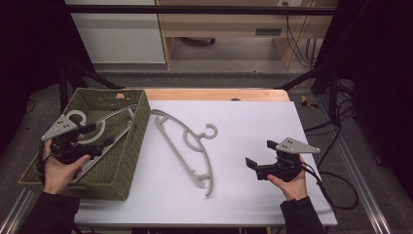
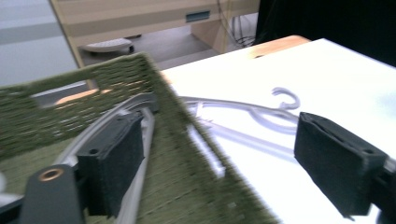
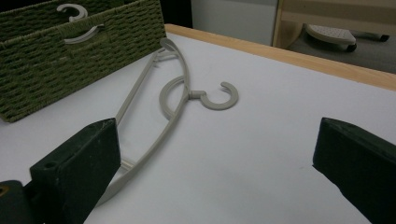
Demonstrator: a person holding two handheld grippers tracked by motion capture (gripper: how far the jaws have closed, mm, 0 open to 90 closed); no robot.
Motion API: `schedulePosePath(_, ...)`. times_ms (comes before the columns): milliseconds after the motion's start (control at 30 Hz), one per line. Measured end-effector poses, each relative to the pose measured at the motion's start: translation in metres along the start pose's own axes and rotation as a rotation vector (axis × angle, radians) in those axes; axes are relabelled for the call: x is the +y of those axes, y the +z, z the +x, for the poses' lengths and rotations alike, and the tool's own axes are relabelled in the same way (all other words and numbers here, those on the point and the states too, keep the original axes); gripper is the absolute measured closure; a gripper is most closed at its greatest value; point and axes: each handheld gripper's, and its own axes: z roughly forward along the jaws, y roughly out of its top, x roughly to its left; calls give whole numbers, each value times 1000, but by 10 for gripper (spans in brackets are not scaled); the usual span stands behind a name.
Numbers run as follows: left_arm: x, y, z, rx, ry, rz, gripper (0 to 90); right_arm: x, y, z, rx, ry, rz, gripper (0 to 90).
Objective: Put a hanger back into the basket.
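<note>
So there's a grey plastic hanger (image 1: 187, 146) lying flat on the white sheet (image 1: 243, 126) that covers the bench (image 1: 214, 94), just right of the green woven basket (image 1: 138, 127). In the high view its long axis runs diagonally, from the far-left end right by the basket's corner down toward the near-right. The hook (image 1: 210, 131) sticks out to the right side, with its opening facing back toward the hanger body, roughly left. Another grey hanger (image 1: 104, 127) sits inside the basket, one arm leaning up against the far right wall, its hook up near the far left corner.

Left hand-held gripper (image 1: 97, 135) hangs over the basket with jaws spread wide and nothing between them. In the left gripper view one jaw sits over the hanger arm in the basket and the other is out over the white sheet, so it straddles the basket wall. Can't tell if the jaw touches that hanger.

Right hand-held gripper (image 1: 259, 154) is out over the bare sheet, right of the loose hanger and apart from it, jaws wide open and empty, aimed leftish toward it.

No readable writing or labels anywhere I can make out.
</note>
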Motion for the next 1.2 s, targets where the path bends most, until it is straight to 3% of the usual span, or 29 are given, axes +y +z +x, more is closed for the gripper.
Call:
schedulePosePath(300, -12, 12, -44, -69, 20, -31, 113, 8, 13, 9, 26, 4, -14, 16)
schedulePosePath(367, -14, 16, -53, -83, 33, -18, 115, 10, 17, 12, 33, -2, -10, 17)
schedulePosePath(633, -22, 26, -82, -117, 80, -4, 109, 7, 42, 25, 56, 3, 40, 29)
schedulePosePath(967, -30, 33, -93, -138, 95, 30, 109, -2, 75, 33, 61, 34, 131, 64)
schedulePosePath(1200, -33, 35, -99, -136, 96, 46, 111, -6, 101, 42, 64, 14, 188, 153)
